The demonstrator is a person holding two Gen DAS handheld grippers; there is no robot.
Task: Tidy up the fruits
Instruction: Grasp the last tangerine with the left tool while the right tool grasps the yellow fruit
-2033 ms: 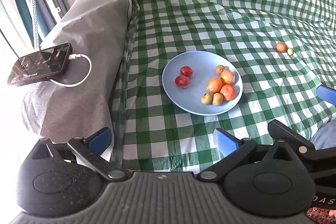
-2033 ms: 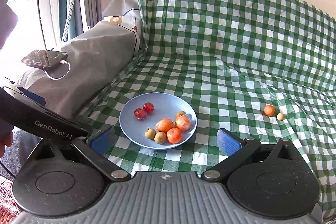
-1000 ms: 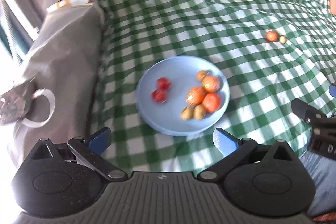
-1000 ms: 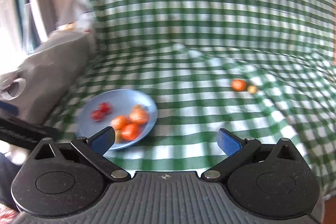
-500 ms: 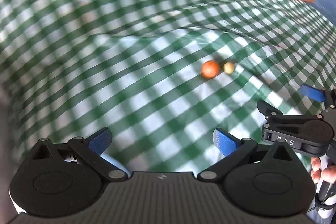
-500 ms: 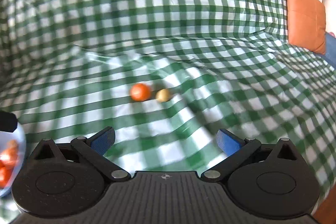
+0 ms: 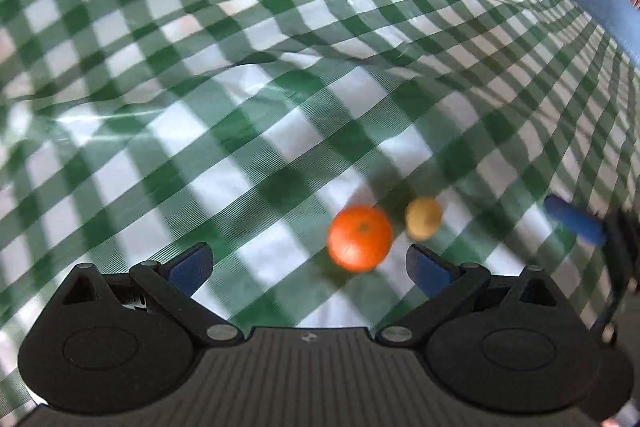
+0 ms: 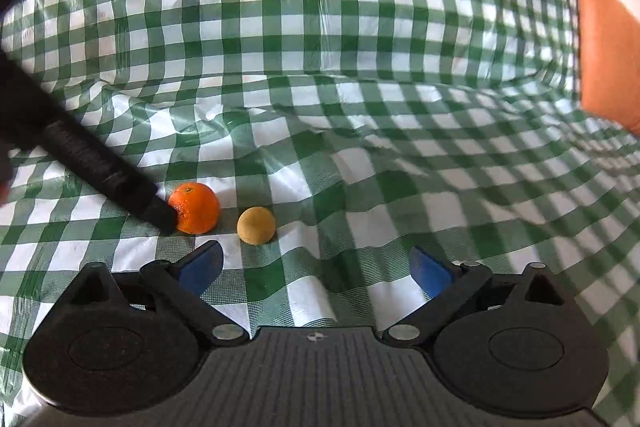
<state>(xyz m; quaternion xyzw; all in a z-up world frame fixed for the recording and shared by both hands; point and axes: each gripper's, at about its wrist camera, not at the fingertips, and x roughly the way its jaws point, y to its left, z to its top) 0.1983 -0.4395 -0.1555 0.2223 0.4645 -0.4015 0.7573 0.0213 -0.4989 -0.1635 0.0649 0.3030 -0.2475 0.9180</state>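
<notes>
Left gripper jaws wide apart, empty; orange just ahead between its fingers, on the checked cloth. Right gripper likewise spread, empty. Small tan fruit just beside orange, apart. Orange cushion far right.

In the left wrist view, the round orange mandarin and the small tan round fruit beside it are blurred, so the skin detail cannot be read. The right gripper is cut by the edge at 3 o'clock; only one blue pad and some black frame are visible. In the right wrist view, a black finger of the left gripper covers the mandarin's side at 9 o'clock, and real contact cannot be told. The orange cushion is cut at 3 o'clock.
</notes>
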